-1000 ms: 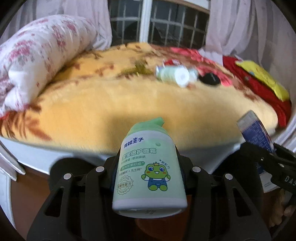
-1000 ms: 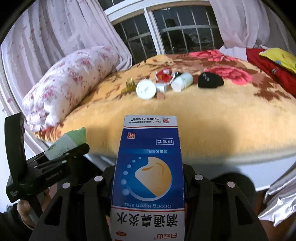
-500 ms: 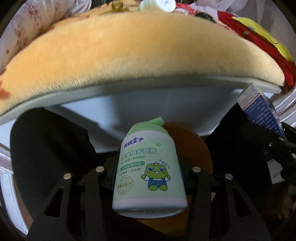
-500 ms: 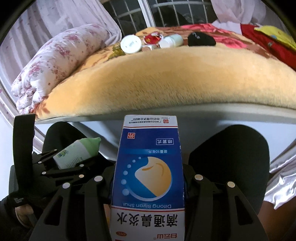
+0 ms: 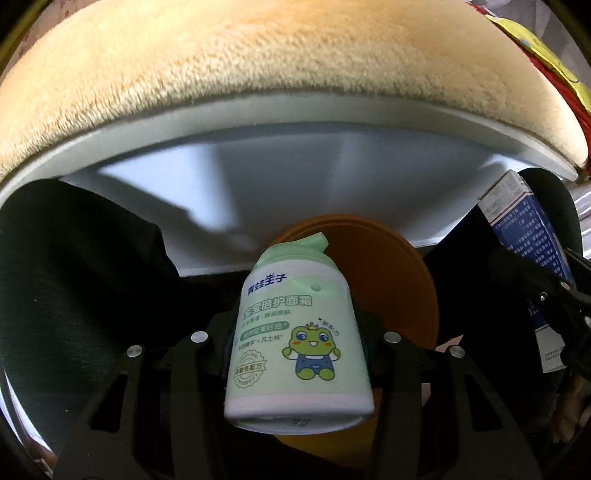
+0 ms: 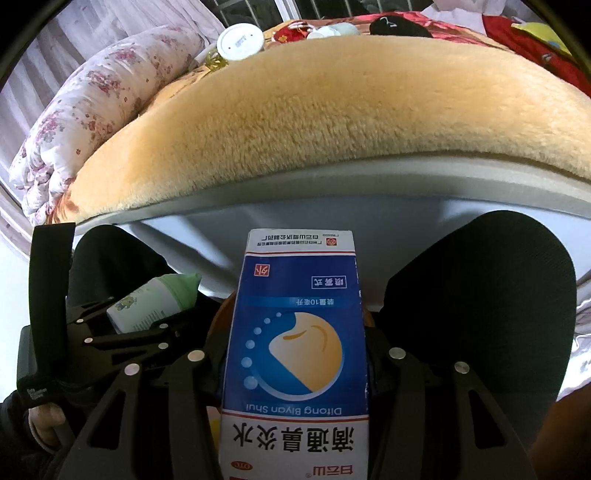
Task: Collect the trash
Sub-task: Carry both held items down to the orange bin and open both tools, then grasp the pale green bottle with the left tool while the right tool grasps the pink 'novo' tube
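Observation:
My left gripper (image 5: pixel 295 343) is shut on a pale green cream bottle (image 5: pixel 295 332) with a cartoon frog on its label, held cap-forward. Just behind and below the bottle lies a round orange bin (image 5: pixel 391 280). My right gripper (image 6: pixel 295 354) is shut on a blue and white medicine box (image 6: pixel 295 332). That box (image 5: pixel 524 236) also shows at the right edge of the left wrist view, and the green bottle (image 6: pixel 155 299) shows at the left of the right wrist view. More trash rests on the bed top: a white round lid (image 6: pixel 240 40) and small bottles (image 6: pixel 328 31).
The bed's yellow plush blanket (image 6: pixel 332 122) and its white frame edge (image 5: pixel 295 118) fill the upper view. A person's dark-clothed knees (image 6: pixel 480 295) flank the orange bin. A flowered quilt (image 6: pixel 92 107) lies rolled at the left, red cloth (image 6: pixel 532 40) at the right.
Both grippers have sunk below the bed's edge and tipped downward with their items still held. The bed top slid out of the left view; the orange bin and knees came into sight.

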Demonstrator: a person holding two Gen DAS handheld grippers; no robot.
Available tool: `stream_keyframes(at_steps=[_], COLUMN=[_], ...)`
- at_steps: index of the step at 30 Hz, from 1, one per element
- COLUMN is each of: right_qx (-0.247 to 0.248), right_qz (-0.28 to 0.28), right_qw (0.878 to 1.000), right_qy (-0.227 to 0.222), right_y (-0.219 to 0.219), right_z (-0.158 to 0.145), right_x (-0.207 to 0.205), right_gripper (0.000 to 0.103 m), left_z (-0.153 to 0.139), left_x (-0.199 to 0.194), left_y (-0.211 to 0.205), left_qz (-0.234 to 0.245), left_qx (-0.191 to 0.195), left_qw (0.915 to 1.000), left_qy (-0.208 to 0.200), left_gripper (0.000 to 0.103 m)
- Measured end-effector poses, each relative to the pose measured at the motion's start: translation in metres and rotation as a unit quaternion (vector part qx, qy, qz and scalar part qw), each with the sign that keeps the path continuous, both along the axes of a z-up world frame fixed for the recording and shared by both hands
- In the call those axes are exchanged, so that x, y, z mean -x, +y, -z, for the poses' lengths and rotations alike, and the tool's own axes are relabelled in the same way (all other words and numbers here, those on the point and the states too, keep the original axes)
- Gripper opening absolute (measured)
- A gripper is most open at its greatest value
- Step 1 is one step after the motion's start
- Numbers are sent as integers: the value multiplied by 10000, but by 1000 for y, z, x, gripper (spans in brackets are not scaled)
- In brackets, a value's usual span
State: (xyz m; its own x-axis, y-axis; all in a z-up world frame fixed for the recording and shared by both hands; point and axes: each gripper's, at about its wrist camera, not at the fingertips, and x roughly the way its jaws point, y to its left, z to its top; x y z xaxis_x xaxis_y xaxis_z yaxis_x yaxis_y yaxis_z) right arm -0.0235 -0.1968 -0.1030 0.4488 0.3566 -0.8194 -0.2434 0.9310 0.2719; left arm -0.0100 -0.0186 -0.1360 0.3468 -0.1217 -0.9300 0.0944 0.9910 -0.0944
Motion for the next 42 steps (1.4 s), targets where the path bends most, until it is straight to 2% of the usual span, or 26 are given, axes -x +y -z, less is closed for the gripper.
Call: stream_keyframes(at_steps=[4, 7, 11, 21, 23, 26, 28, 32, 36, 39, 42], right_qx=[78, 98, 105, 7, -5, -99, -208, -416, -509, -585, -622], right_qz=[0, 46, 179, 311, 285, 284, 330, 511, 647, 711, 752], right_qw=[10000, 9999, 9996, 9992, 9990, 9983, 9974, 9950, 9937, 9931, 9926], right_qy=[28, -17, -166, -265, -347, -499, -606, -745, -760, -725, -718], right_y=[1, -1, -7, -17, -18, -24, -30, -43, -56, -62, -67], right_z=[0, -3, -10, -19, -25, -39, -47, -57, -59, -57, -56], right_x=[-1, -2, 0, 4, 6, 8, 5, -5, -14, -17, -18], right_gripper=[52, 62, 64, 65, 65, 70, 71, 72, 73, 73, 74], left_z=[2, 0, -5, -19, -35, -78, -113, -159, -177, -174, -161], left_x=[0, -2, 0, 4, 11, 18, 13, -31, -93, -135, -171], left_y=[-1, -2, -1, -1, -1, -3, -4, -8, -24, -35, -50], left_qz=[18, 13, 9, -82, -39, 117, 184, 21, -394, -687, -890], left_qx=[-29, -153, -232, -249, -209, -150, -47, 450, 543, 678, 488], left_qw=[10000, 9998, 9997, 9996, 9992, 9955, 9911, 9863, 9821, 9803, 9809], left_qy=[68, 140, 45, -127, -341, -933, -1315, -1586, -1759, -1724, -1659], left_gripper=[47, 48, 65, 66, 66, 67, 74, 78, 78, 78, 78])
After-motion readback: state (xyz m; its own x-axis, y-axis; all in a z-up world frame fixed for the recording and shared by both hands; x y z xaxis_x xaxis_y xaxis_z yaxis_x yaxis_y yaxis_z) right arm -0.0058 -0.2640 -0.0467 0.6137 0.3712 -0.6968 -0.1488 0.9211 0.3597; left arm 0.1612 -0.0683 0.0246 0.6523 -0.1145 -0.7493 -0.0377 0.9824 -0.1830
